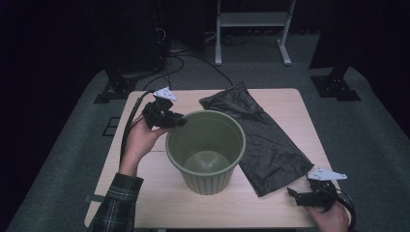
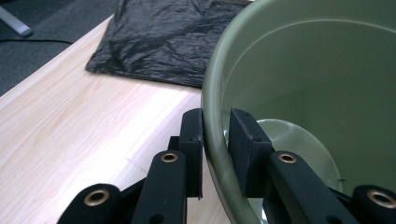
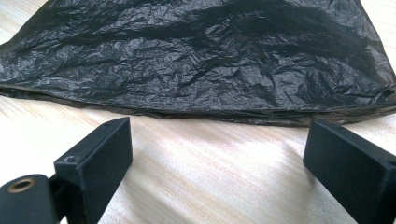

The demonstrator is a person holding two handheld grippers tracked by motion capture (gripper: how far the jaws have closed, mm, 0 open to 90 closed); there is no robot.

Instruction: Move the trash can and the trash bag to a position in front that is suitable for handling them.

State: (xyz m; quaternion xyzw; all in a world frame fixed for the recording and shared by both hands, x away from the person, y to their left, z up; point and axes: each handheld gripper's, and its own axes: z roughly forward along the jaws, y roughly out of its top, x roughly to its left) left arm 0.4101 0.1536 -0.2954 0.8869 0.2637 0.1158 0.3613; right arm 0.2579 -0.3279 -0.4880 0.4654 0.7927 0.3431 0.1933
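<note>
An olive-green plastic bucket (image 1: 208, 181) stands upright and empty at the middle of the wooden table (image 1: 159, 203). My left gripper (image 1: 180, 121) straddles its far-left rim. In the left gripper view the rim (image 2: 212, 107) runs between the jaws of the gripper (image 2: 215, 149): the outer pad lies against the wall and the inner pad stands a sliver off it. A crumpled black plastic bag (image 1: 261, 140) lies flat to the right of the bucket. My right gripper (image 1: 292, 192) rests open near the table's front right corner. Its jaws (image 3: 217, 154) point at the bag's near edge (image 3: 201, 56), with bare wood between them.
The table's front left (image 1: 145, 212) is bare wood. Beyond the far edge lie grey carpet, cables (image 1: 193, 60) and the feet of a white stand (image 1: 251, 48). A hand and a plaid sleeve (image 1: 118, 203) reach in from the front left.
</note>
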